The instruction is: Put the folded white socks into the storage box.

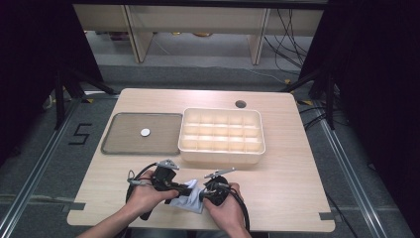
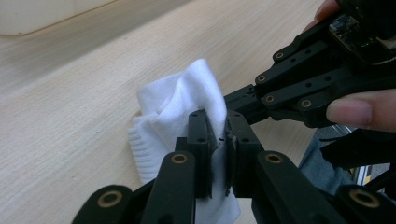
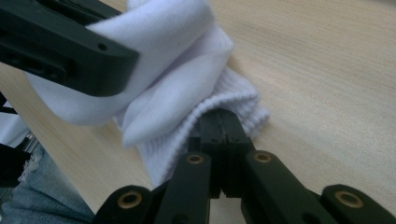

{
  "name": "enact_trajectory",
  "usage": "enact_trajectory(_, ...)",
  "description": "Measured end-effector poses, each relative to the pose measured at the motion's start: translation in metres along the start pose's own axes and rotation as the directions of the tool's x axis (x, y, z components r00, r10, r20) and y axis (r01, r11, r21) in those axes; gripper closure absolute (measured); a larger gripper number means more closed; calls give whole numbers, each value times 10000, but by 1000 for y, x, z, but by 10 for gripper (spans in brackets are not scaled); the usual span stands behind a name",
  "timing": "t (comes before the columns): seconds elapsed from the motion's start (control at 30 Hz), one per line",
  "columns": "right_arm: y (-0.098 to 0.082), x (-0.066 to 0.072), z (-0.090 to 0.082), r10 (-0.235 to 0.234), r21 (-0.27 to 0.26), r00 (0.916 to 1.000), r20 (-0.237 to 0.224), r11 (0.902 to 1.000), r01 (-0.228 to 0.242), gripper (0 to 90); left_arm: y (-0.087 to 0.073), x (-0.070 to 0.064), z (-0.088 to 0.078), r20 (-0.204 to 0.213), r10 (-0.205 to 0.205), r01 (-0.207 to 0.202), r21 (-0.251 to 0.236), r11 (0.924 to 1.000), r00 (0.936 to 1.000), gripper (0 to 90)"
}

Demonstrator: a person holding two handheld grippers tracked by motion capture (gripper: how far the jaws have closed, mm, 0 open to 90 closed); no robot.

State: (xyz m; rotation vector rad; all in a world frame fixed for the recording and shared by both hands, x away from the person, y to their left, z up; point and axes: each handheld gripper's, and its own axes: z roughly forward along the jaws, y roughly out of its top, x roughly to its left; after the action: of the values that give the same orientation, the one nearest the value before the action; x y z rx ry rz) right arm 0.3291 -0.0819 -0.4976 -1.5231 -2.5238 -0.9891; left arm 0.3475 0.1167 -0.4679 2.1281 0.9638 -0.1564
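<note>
A white sock (image 1: 192, 202) with a ribbed cuff lies bunched near the table's front edge, between both hands. My left gripper (image 2: 218, 136) is shut on a fold of the sock (image 2: 182, 100), and white fabric shows between its pads. My right gripper (image 3: 224, 125) is shut, its tips tucked into the ribbed cuff of the sock (image 3: 187, 74) and pinching it. In the high view the left gripper (image 1: 188, 189) and right gripper (image 1: 202, 194) meet tip to tip over the sock. A left finger (image 3: 70, 51) crosses the top of the right gripper view.
A cream box (image 1: 261, 147) divided into many small compartments stands mid-table. Left of it lies a flat grey tray (image 1: 114, 147) with a small white disc (image 1: 144, 132) on it. A round cable hole (image 1: 240, 104) sits near the table's far edge.
</note>
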Motion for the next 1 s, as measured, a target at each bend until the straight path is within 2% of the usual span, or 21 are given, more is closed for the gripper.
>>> enact_trajectory(0.1, 0, 0, 0, -24, -29, 10000, 5, 10000, 24, 900, 2, -2, 1, -212, 122, -119, 128, 9998, 9997, 817)
enact_trajectory(0.13, 0, -1, 1, -109, -44, 9999, 11, 9999, 109, 900, 1, -3, 3, -2, 88, -88, 11, 10000, 10000, 817)
enact_trajectory(0.17, 0, -1, 1, -118, -95, 9999, 41, 9999, 119, 900, 1, -4, 4, -24, 232, -232, 90, 9997, 9997, 817)
enact_trajectory(0.3, 0, -1, 2, -113, -98, 9999, 60, 9999, 113, 900, 2, -7, 8, 30, 296, -297, 132, 9995, 9996, 817)
enact_trajectory(0.33, 0, -1, 1, -73, -63, 10000, -9, 10000, 73, 900, 1, -9, 9, -163, 366, -363, 180, 9992, 9992, 816)
enact_trajectory(0.37, 0, -1, 1, -100, -91, 9999, -20, 9999, 100, 900, 1, -9, 11, -94, 394, -392, 168, 9991, 9992, 816)
enact_trajectory(0.4, 0, -1, 2, -79, -120, 10000, -3, 9999, 78, 900, 1, -10, 11, -263, 520, -514, 242, 9984, 9983, 816)
enact_trajectory(0.47, 0, -2, 2, -82, -132, 10000, -30, 9999, 81, 900, 0, -11, 13, -274, 596, -590, 244, 9980, 9978, 816)
enact_trajectory(0.5, 0, -1, 1, 70, -77, 9999, -108, 9999, -71, 900, -1, -13, 16, -380, 732, -721, 277, 9970, 9966, 816)
enact_trajectory(0.6, 1, -4, 1, -45, -88, 9998, -212, 10000, 43, 892, -1, -14, 17, -506, 927, -909, 371, 9952, 9944, 816)
enact_trajectory(0.67, 2, -7, -2, 47, 57, 9994, -348, 10000, -45, 860, -2, -15, 18, -579, 1012, -990, 389, 9943, 9932, 816)
enact_trajectory(0.7, 5, -9, -10, 238, -90, 9994, -246, 9997, -240, 846, -2, -15, 18, -566, 1125, -1100, 451, 9929, 9920, 816)
enact_trajectory(0.73, 7, -13, -15, 152, -366, 9997, -186, 9992, -159, 845, -2, -16, 20, -577, 1079, -1053, 456, 9934, 9925, 816)
enact_trajectory(0.77, 11, -13, -22, 444, -551, 9989, -116, 9975, -450, 842, -3, -17, 21, -609, 1131, -1104, 470, 9928, 9917, 815)
enact_trajectory(0.8, 11, -13, -22, 444, -551, 9989, -116, 9975, -450, 842, -3, -17, 21, -609, 1131, -1104, 470, 9928, 9917, 816)
enact_trajectory(0.83, 18, -16, -34, 643, -667, 9979, 26, 9957, -640, 833, -2, -18, 21, -748, 1489, -1444, 620, 9876, 9860, 816)
enact_trajectory(0.9, 21, -17, -37, 723, -788, 9973, 154, 9944, -709, 828, -2, -19, 21, -790, 1599, -1550, 653, 9858, 9840, 816)
enact_trajectory(0.93, 24, -15, -38, 781, -751, 9969, 120, 9942, -770, 820, -2, -19, 20, -816, 1813, -1742, 865, 9809, 9800, 815)
enact_trajectory(0.97, 26, -14, -35, 597, -877, 9976, -355, 9942, -626, 799, -2, -21, 22, -849, 1665, -1609, 694, 9845, 9824, 815)
enact_trajectory(1.0, 27, -14, -32, 448, -903, 9978, -484, 9947, -490, 784, -3, -21, 23, -855, 1669, -1615, 671, 9846, 9823, 815)
